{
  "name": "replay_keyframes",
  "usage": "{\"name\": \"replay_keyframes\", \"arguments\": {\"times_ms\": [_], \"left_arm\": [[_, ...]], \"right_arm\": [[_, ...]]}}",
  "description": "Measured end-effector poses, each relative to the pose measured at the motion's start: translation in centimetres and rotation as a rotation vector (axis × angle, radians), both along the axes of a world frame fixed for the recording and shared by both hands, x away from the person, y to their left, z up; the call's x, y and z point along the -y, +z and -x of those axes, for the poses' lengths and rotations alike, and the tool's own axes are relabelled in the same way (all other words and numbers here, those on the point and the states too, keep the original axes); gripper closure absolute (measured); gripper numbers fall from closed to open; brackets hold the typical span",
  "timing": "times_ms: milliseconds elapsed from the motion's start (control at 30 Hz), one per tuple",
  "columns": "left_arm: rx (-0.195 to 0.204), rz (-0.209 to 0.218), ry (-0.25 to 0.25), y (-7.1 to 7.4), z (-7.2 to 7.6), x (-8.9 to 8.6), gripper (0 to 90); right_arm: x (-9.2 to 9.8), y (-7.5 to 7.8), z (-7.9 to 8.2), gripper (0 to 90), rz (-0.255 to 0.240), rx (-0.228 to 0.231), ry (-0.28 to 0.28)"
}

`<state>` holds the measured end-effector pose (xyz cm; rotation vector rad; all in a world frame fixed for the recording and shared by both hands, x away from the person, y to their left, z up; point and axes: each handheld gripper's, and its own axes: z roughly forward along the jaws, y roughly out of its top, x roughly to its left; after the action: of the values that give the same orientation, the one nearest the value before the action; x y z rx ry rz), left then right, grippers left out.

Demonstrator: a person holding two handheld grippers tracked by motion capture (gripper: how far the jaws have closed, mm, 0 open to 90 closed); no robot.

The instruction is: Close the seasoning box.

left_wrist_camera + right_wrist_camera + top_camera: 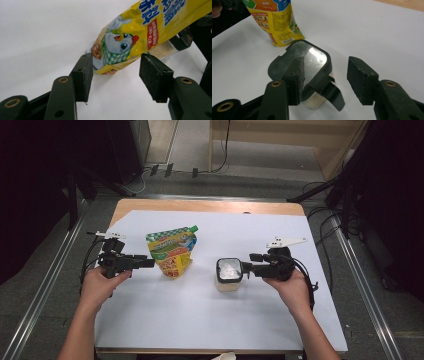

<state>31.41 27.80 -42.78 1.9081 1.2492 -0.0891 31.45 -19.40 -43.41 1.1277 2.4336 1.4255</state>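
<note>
A yellow and green spouted pouch (171, 249) lies on the white sheet (210, 320), left of centre. Its yellow printed body (135, 32) reaches toward my left gripper (115, 72), which stands open with the pouch's bottom corner just beyond its pads. In the high view the left gripper (150, 263) sits right beside the pouch. A small clear jar with a black flip lid (229, 273) stands near the middle. My right gripper (325, 75) is open around the jar lid's tab (332, 92). The right gripper (245, 266) touches the jar's right side.
The white sheet covers a wooden table (200, 206). Metal rails (45, 285) run along both sides. Cables (320, 215) and dark stands lie on the floor behind the table.
</note>
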Motion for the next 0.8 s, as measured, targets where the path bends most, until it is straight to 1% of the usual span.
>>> {"name": "replay_keyframes", "arguments": {"times_ms": [133, 233, 367, 400, 433, 467, 533, 600, 800], "left_arm": [[-0.001, -0.001, 0.000, -0.1, -0.1, 0.0, 45.0], [-0.003, -0.005, 0.001, -0.1, -0.1, 0.0, 44.7], [-0.006, -0.008, -0.001, -0.2, -0.2, 0.0, 44.5], [-0.006, -0.007, -0.002, -0.2, -0.2, 0.0, 44.5], [-0.004, -0.007, -0.004, -0.2, -0.2, 0.0, 44.5], [-0.004, -0.006, -0.001, -0.2, -0.3, 0.0, 44.5], [-0.003, -0.010, 0.000, -0.2, -0.3, 0.0, 44.5], [-0.003, -0.009, 0.001, -0.2, -0.3, 0.0, 44.5], [-0.003, -0.012, 0.005, -0.2, -0.3, -0.1, 44.4]], "right_arm": [[0.7, 0.0, -0.1, 45.1, -0.010, 0.009, -0.024], [1.4, -0.1, -0.2, 42.1, -0.006, 0.032, -0.040], [2.2, -0.3, -0.4, 39.3, -0.006, 0.036, -0.064], [2.3, -0.5, -0.4, 37.9, 0.001, 0.057, -0.087], [2.4, -0.6, -0.4, 38.0, 0.008, 0.060, -0.086], [2.6, -0.7, -0.4, 38.2, 0.016, 0.053, -0.088], [3.0, -0.8, -0.5, 38.1, 0.012, 0.056, -0.093], [3.5, -0.9, -0.5, 37.4, 0.005, 0.051, -0.107], [5.1, -1.3, -0.6, 35.6, 0.006, 0.060, -0.161]]}}
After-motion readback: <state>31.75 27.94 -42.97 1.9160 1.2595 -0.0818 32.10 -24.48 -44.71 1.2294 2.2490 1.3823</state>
